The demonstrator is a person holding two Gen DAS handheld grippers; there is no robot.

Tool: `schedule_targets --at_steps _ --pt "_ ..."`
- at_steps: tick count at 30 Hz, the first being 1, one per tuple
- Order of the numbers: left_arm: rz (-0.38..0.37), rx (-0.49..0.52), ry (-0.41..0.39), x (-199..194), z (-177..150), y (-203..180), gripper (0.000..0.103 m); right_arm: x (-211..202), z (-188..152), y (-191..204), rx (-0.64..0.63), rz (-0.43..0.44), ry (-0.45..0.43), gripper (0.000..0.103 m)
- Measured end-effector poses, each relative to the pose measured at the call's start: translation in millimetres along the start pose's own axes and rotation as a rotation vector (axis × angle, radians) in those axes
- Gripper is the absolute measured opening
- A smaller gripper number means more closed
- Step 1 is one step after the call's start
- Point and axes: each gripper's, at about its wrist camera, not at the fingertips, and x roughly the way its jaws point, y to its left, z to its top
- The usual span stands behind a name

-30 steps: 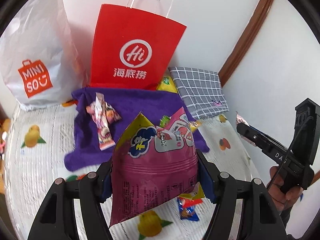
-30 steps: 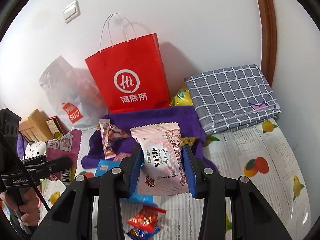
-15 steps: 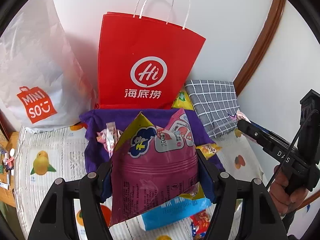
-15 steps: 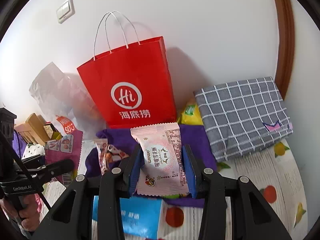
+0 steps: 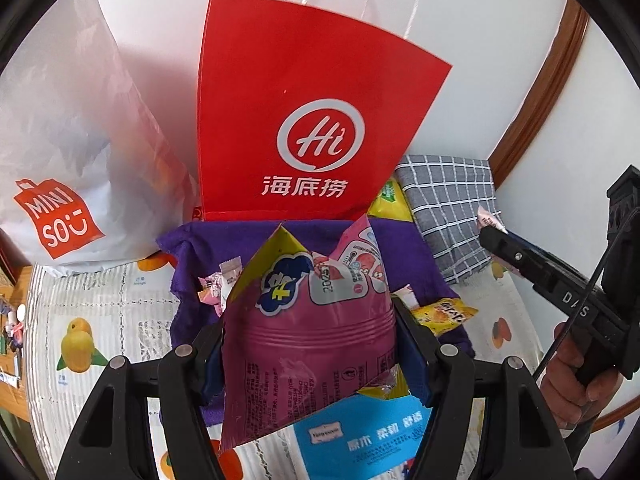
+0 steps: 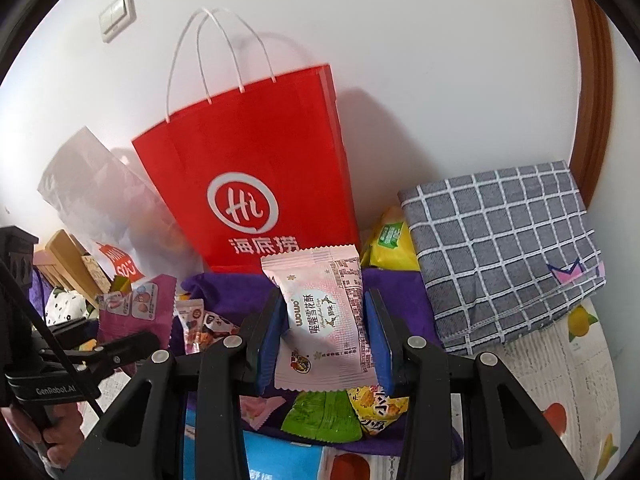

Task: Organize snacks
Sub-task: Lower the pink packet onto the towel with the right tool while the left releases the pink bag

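Observation:
My left gripper is shut on a magenta snack bag and holds it up in front of the red paper bag. My right gripper is shut on a pale pink snack packet, also raised before the red paper bag. Below lies a purple cloth with small snacks: a pink candy pack, a yellow packet, a green packet. The right gripper also shows at the right of the left wrist view.
A white Miniso bag stands left of the red bag. A folded grey checked cloth lies at the right by the wall, a yellow-green packet beside it. A blue pack lies near. The fruit-print tablecloth covers the table.
Both grippers have moved up and forward toward the red paper bag, still holding their packets. The bag looks larger and closer in both views.

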Motion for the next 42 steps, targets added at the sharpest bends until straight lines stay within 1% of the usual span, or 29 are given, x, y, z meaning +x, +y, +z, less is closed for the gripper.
schedule_targets --at_steps 4,8,14,17,20,23,26,31,34,36,39,42 --pt "0.01 -0.006 0.016 11.3 1.8 5.2 0.068 18.2 -0.3 -5.2 0.008 -0.003 0.035 0.04" --pt "0.016 -0.01 0.031 20.4 2.9 8.8 0.068 27.8 -1.4 -6.6 0.003 0.001 0.034 0.04" --pt "0.033 0.005 0.054 32.7 3.2 11.0 0.068 49.6 -8.0 -7.7 0.001 0.006 0.07 0.04" --pt "0.028 -0.005 0.062 37.0 2.3 15.2 0.068 56.0 -8.0 -9.2 -0.007 0.0 0.088 0.04" --pt "0.032 0.008 0.066 40.1 1.0 16.0 0.068 59.1 -8.7 -12.6 -0.018 -0.005 0.095 0.04" --pt "0.011 0.0 0.077 44.0 1.4 13.8 0.068 67.7 -11.5 -18.3 -0.017 -0.009 0.126 0.04" --pt "-0.005 0.001 0.093 52.2 0.3 8.3 0.068 80.4 -15.0 -20.9 -0.011 -0.008 0.176 0.04" --pt "0.014 0.01 0.135 69.4 -1.5 1.7 0.068 94.8 -21.0 -20.3 -0.03 -0.026 0.218 0.04" --pt "0.067 0.004 0.165 82.1 -3.1 -2.6 0.068 102.1 -23.3 -23.3 -0.018 -0.03 0.248 0.04" --pt "0.085 0.01 0.18 89.4 -5.1 -6.1 0.068 106.4 -26.0 -25.3 -0.014 -0.043 0.273 0.04" --pt "0.08 0.011 0.201 98.8 -7.5 -9.5 0.068 110.2 -28.4 -29.2 -0.003 -0.058 0.298 0.04" --pt "0.081 0.015 0.207 102.9 -8.9 -12.8 0.068 113.2 -29.3 -30.8 -0.011 -0.058 0.304 0.04"
